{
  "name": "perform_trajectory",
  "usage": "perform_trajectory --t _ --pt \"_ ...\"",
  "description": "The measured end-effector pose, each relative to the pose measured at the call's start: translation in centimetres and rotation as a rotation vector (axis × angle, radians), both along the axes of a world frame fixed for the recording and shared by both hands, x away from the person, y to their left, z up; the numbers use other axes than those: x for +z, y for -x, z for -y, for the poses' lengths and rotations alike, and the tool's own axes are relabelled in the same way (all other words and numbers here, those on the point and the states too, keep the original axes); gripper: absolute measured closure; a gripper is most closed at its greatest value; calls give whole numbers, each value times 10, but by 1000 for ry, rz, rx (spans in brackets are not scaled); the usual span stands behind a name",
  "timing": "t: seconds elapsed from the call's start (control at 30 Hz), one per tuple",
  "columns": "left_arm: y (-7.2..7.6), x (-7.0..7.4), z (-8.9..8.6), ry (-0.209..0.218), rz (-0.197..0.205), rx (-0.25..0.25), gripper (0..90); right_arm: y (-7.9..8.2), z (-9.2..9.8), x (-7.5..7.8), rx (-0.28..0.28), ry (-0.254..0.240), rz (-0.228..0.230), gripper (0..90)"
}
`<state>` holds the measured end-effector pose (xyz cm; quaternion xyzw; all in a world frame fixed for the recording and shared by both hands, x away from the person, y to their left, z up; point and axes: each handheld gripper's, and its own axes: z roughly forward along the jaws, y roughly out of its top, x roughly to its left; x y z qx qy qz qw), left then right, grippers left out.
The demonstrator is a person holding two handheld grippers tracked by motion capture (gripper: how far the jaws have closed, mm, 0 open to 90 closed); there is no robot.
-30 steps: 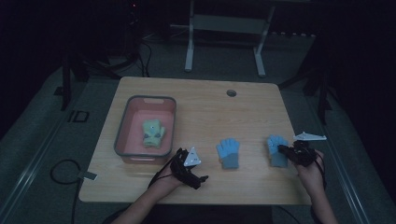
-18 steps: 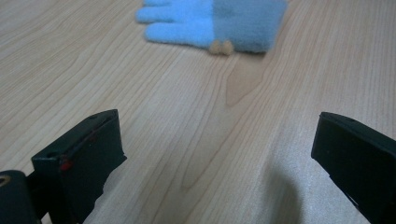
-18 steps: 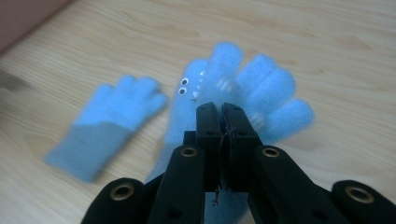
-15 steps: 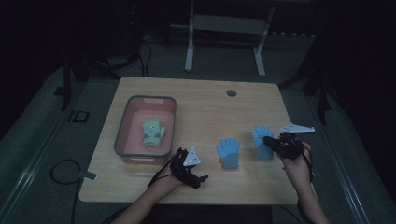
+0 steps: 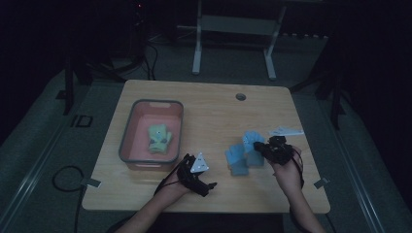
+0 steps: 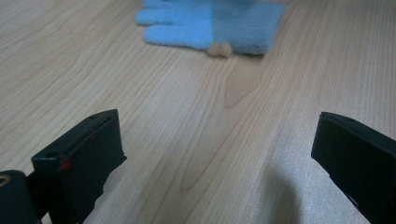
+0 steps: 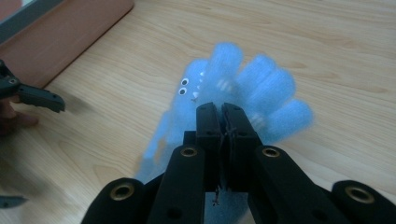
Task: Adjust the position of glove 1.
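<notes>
High view: right gripper [image 5: 265, 147] at the table's right, jaws pinched together on a blue glove [image 5: 253, 143], which it holds just above and partly over a second blue glove [image 5: 236, 158] lying flat on the wooden table [image 5: 214, 111]. Left gripper [image 5: 206, 187] rests near the front edge, left of both gloves and apart from them, close to the front right corner of a pink bin [image 5: 127, 132]. A pale green glove [image 5: 160, 138] lies inside the bin. Dark room; grey floor, a metal stand behind the table, cable on the floor at left.

Left gripper view: jaws spread wide, bare wood grain between them. The flat blue glove [image 6: 212, 24] lies ahead, well beyond the tips, fingers pointing left.

Right gripper view: jaws clamped on the held glove [image 7: 254, 88], fabric caught between the pads; the glove fans out past the tips, small eyes printed on it. Bin wall [image 7: 70, 32] at upper left.
</notes>
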<state>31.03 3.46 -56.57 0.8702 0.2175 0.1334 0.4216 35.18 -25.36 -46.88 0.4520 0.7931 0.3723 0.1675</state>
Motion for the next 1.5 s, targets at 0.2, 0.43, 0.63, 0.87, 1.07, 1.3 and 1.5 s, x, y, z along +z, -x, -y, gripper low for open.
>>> perform_trajectory --t 0.2,0.43,0.63,0.87,1.07,1.3,1.5 --pt "0 0 0 0 1 0 24 0 -23 -8 23 0 -26 863" --pt "1 0 0 -7 6 -6 24 -1 -38 -24 32 19 -59 862" --pt "1 0 1 -5 2 -6 24 -4 -39 -39 34 36 -95 859" --pt "1 0 1 -13 7 -2 24 -10 -39 -56 32 56 -136 850" --pt "1 -1 1 -12 2 -3 24 -13 -39 -66 47 58 -160 827" --pt "2 2 2 14 6 -14 24 -11 -35 -56 63 37 -140 701" --pt "3 8 3 27 -10 5 44 -9 -24 -45 89 29 -105 581"
